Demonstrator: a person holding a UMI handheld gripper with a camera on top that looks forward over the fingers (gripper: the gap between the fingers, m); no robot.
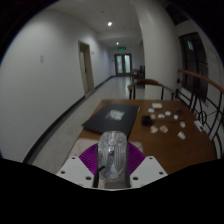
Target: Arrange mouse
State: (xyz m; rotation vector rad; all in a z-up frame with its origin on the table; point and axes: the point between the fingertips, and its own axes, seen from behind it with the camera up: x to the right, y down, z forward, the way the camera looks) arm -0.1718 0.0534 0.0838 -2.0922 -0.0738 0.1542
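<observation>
A clear, see-through computer mouse (pixel 111 155) sits between my gripper's (pixel 111 163) two fingers, held up above the near end of the wooden table (pixel 175 145). Both purple pads (pixel 90 156) press against its sides. A dark mouse mat (pixel 111 119) lies on the table just beyond the fingers.
Several small white items (pixel 165 116) and a small dark thing (pixel 146 121) lie scattered on the table to the right of the mat. A wooden railing (pixel 200 85) runs at the far right. A long corridor with double doors (pixel 122 63) stretches ahead.
</observation>
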